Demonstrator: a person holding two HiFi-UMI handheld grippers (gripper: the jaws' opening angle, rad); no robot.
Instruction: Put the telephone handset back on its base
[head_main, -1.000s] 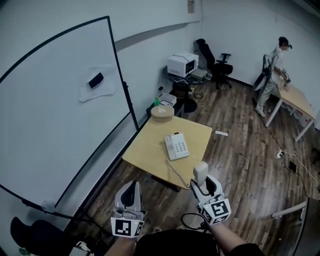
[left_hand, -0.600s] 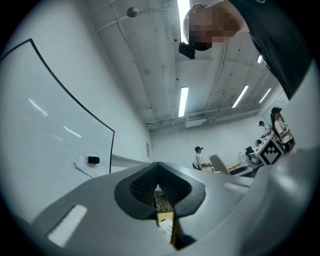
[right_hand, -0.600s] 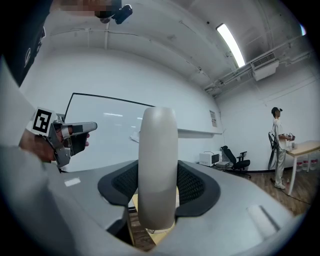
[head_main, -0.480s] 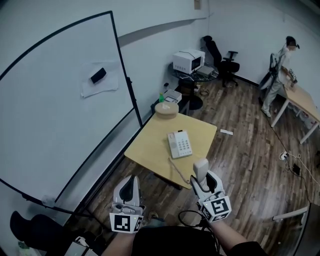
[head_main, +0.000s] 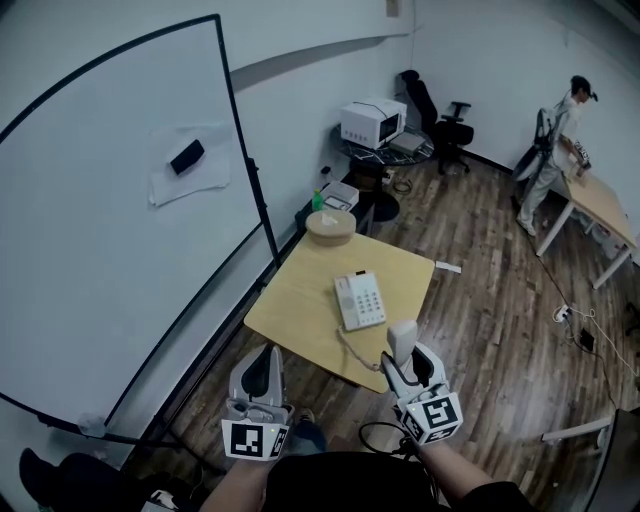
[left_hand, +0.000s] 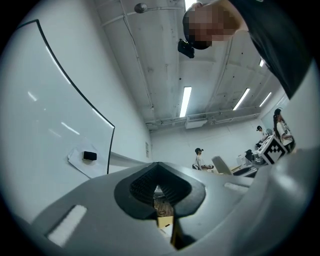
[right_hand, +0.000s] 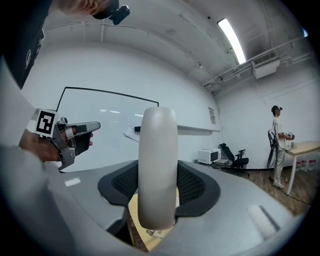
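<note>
A person stands at the near edge of a small square wooden table in an office with a dark wood floor, holding a gripper in each hand.

The right gripper is clamped on a pale grey telephone handset. Its two dark pads press on the handset's sides, with the jaws set wide to fit it. The handset stands upright and rises above the jaws, just short of the table's near corner and apart from the base. A curly cord runs from it up to the telephone base.

The base lies flat near the middle of the table with its keypad facing up. The cradle strip along its left side is empty.

The left gripper is held low at the person's left, off the table and away from the phone. Its jaws are closed together with nothing between them.

A round tan box sits at the table's far corner. A large whiteboard leans at the left, with a black eraser stuck on a sheet of paper on it. Farther back, a white microwave stands on a small round table beside a black office chair. Another person stands at a desk at the far right.
</note>
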